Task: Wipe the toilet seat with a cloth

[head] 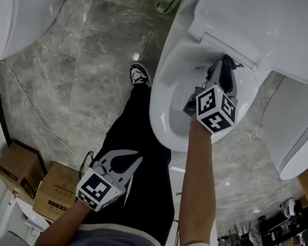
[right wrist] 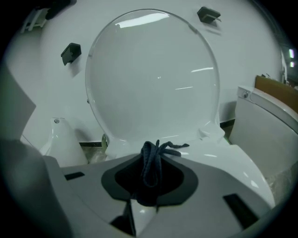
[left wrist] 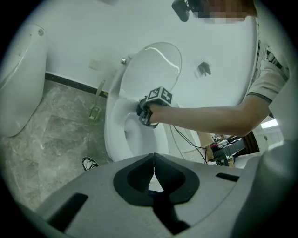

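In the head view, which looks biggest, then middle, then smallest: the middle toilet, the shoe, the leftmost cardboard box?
1. middle toilet
2. leftmost cardboard box
3. shoe
The box may sit nearer the camera, so it may look bigger.

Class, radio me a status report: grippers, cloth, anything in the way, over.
Right gripper shut on dark cloth, at the toilet seat rear, below the raised lid. Left gripper shut, empty, off the seat. No obstruction seen.

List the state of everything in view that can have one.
white plastic toilet lid: raised upright.
right gripper: shut on the dark blue cloth, near the lid's hinge.
dark blue cloth: bunched, pinched between the jaws.
left gripper: shut, empty, away from the toilet.
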Tool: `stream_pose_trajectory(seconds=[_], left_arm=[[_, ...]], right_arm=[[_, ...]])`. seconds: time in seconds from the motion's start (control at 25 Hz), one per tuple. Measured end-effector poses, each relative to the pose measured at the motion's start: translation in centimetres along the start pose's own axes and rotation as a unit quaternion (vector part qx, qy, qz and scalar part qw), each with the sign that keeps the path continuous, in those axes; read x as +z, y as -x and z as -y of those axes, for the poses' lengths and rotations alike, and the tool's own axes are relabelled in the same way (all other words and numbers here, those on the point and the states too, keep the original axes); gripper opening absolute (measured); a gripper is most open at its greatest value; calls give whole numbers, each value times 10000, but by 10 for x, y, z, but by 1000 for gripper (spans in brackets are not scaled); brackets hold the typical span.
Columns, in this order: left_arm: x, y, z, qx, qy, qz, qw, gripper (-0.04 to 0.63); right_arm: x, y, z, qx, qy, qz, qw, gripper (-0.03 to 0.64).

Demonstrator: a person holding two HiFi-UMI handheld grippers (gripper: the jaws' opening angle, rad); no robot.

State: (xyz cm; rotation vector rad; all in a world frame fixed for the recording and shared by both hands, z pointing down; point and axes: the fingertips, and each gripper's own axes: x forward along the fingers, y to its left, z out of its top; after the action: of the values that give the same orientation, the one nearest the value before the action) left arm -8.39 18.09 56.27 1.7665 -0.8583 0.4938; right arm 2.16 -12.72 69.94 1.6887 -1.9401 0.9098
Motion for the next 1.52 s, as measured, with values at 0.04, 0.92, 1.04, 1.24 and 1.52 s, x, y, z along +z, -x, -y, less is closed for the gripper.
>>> stream_pose_trajectory(seconds=[0.04,0.92,1.04,1.24,1.52], left_arm=[[2,-2,-1,0,-6,19,10000,11],[13,3,-28,333,176,301,9988,11],[14,6,-36,675,117,351,9970,11],[8,11,-38,668,221,302,9971,11],[-6,13,-36,638,509,105,9966,11]], right_arm=[[-1,-1,-5,47,22,6,10000,75],[-44,15,-92,2169,1615,-437,9618,75],[-51,20,-98,2395,2103,-529,9464,75],[-66,32,-114,2801,2738,-682,9176,75],[-84,48,-125,3172,3294,-845,8853,75]])
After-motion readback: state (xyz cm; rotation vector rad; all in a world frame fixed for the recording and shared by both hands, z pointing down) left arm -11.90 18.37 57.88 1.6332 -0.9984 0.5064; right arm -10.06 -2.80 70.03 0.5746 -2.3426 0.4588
